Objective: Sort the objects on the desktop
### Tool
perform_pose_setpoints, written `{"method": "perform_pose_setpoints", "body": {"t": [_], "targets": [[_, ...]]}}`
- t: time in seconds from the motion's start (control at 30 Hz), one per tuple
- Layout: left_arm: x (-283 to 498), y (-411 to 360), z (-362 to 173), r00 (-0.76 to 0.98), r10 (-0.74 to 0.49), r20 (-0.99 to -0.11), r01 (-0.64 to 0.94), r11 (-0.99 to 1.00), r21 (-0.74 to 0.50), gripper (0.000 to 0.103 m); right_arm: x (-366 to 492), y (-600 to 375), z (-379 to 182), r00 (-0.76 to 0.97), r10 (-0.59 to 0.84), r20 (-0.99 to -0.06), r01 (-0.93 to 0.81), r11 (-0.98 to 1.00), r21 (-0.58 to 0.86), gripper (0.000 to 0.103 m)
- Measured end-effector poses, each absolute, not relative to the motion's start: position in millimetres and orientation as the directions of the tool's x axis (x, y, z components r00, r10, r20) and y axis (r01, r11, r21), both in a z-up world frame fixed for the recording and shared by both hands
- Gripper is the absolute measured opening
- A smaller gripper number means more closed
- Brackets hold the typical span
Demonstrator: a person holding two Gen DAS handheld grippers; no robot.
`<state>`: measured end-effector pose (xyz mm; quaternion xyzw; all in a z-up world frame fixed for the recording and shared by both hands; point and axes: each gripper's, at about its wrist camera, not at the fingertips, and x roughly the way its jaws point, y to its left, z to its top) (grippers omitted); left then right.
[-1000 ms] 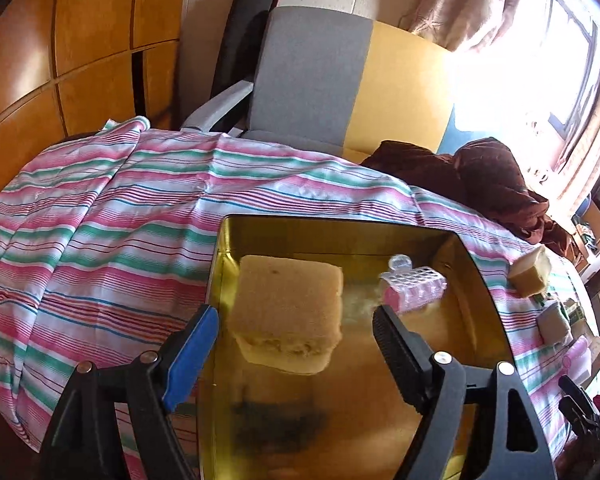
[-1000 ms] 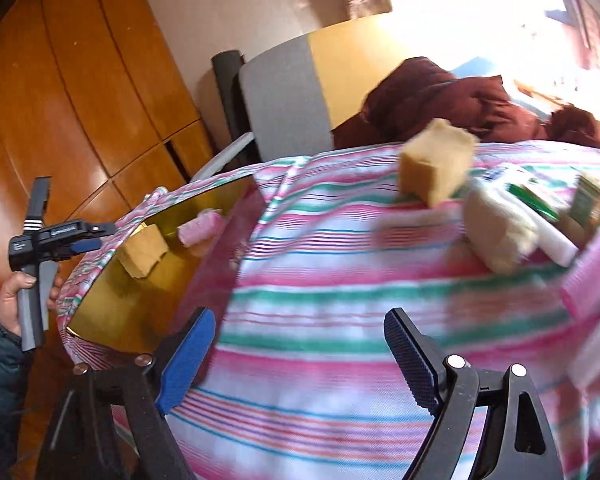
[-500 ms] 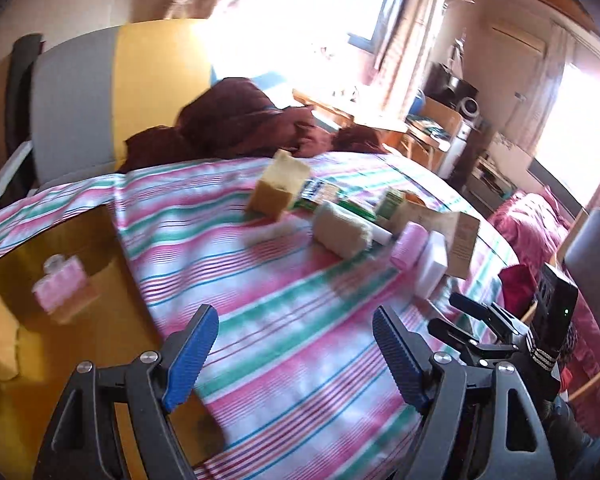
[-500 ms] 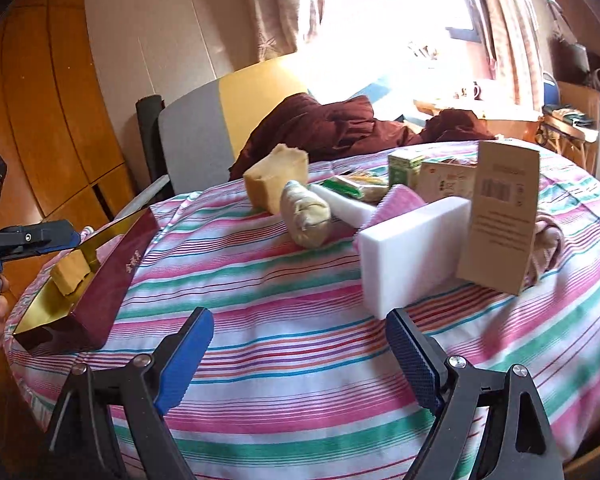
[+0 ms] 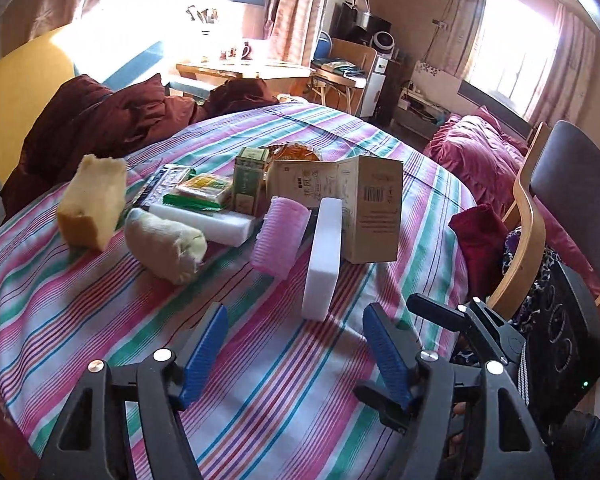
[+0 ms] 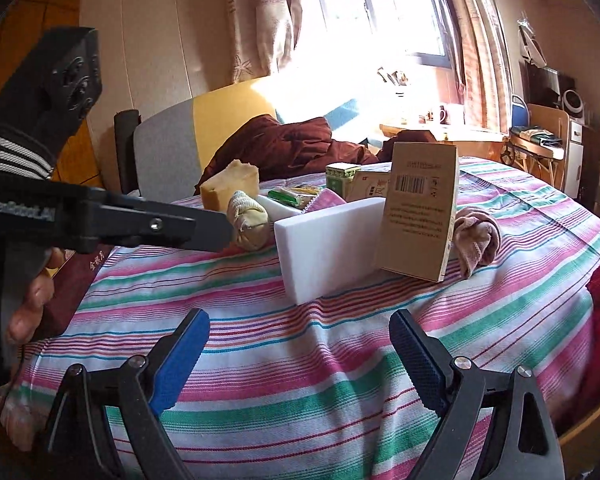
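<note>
The white foam block [image 6: 327, 249] in front of you stands on its long edge on the striped tablecloth [image 6: 340, 360], a plain, smooth slab with crisp corners, its far end leaning against the brown cardboard box [image 6: 419, 209] with a barcode. Just beside it in your left view lies the ribbed pink roller [image 5: 281, 236], with a rolled beige cloth [image 5: 168, 246], a second white block [image 5: 204, 222] and a ragged yellow sponge [image 5: 94, 200] farther left, and a green carton [image 5: 249, 184] behind. Your left gripper [image 5: 294, 340] hangs open and empty just short of the upright block. Your right gripper [image 6: 300, 356] is likewise spread wide, holding nothing, low over the cloth facing the block's broad side.
</note>
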<state>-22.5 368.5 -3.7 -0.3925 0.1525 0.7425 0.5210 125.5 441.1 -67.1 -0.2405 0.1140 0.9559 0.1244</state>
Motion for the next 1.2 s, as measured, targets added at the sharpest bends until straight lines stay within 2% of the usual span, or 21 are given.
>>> {"method": "perform_pose_setpoints", "body": {"t": [0.27, 0.33, 0.37, 0.47, 0.67, 1.03, 1.13, 1.2], "targets": [[-18, 412, -23, -0.109, 0.629, -0.77, -0.922, -0.354, -0.159, 0.055, 129, 453, -84, -0.839, 0.192, -0.509, -0.325, -0.927, 0.187, 0.093], [-17, 421, -30, -0.098, 0.614, -0.783, -0.926, -0.344, -0.154, 0.042, 128, 455, -89, -0.835, 0.191, -0.516, -0.331, -0.923, 0.194, 0.093], [-17, 425, -32, -0.1, 0.608, -0.788, -0.927, -0.345, -0.149, 0.032, 128, 455, -91, -0.835, 0.191, -0.516, -0.332, -0.923, 0.196, 0.093], [-16, 428, -39, -0.106, 0.604, -0.79, -0.923, -0.355, -0.149, 0.021, 128, 452, -92, -0.835, 0.202, -0.512, -0.331, -0.928, 0.172, 0.095], [-28, 387, -32, -0.101, 0.66, -0.744, -0.875, -0.415, -0.249, 0.02, 126, 446, -96, -0.828, 0.226, -0.513, -0.336, -0.933, 0.13, 0.098], [-28, 264, -59, -0.056, 0.711, -0.701, -0.711, -0.521, -0.472, 0.022, 117, 434, -97, -0.79, 0.276, -0.547, -0.36, -0.931, 0.05, 0.102], [-20, 246, -61, -0.098, 0.685, -0.722, -0.702, -0.562, -0.437, 0.028, 115, 434, -95, -0.78, 0.278, -0.56, -0.364, -0.93, 0.045, 0.102], [-14, 238, -58, -0.168, 0.649, -0.742, -0.713, -0.6, -0.364, 0.035, 115, 434, -92, -0.781, 0.266, -0.565, -0.361, -0.931, 0.06, 0.102]]}}
